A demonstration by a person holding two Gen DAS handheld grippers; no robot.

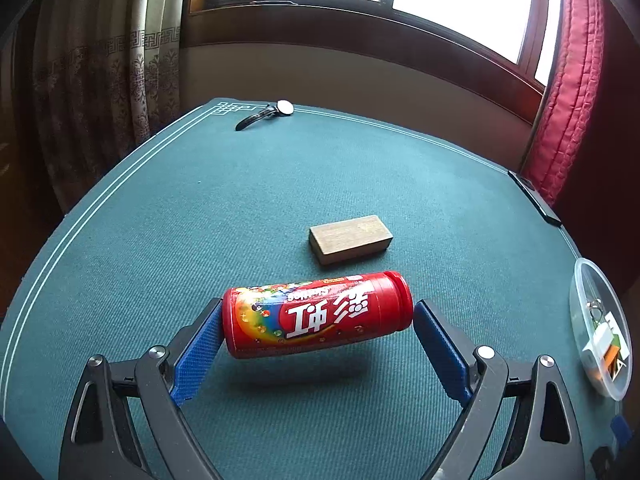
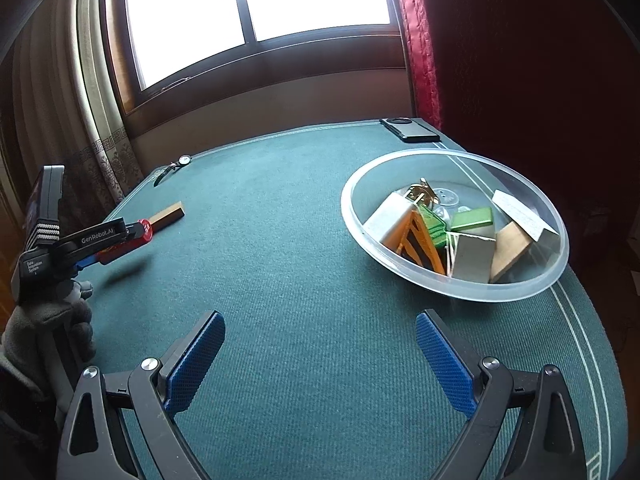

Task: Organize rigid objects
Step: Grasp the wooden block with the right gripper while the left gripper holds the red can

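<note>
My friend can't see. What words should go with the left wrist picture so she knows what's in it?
A red candy can is held sideways, lifted above a green table, between the blue pads of the left gripper. Behind it lies a wooden block, with a wristwatch at the far edge and a clear bowl of small items at right.

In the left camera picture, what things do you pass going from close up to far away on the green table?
Red candy can held in the left tool → wooden block → wristwatch at the far edge.
</note>
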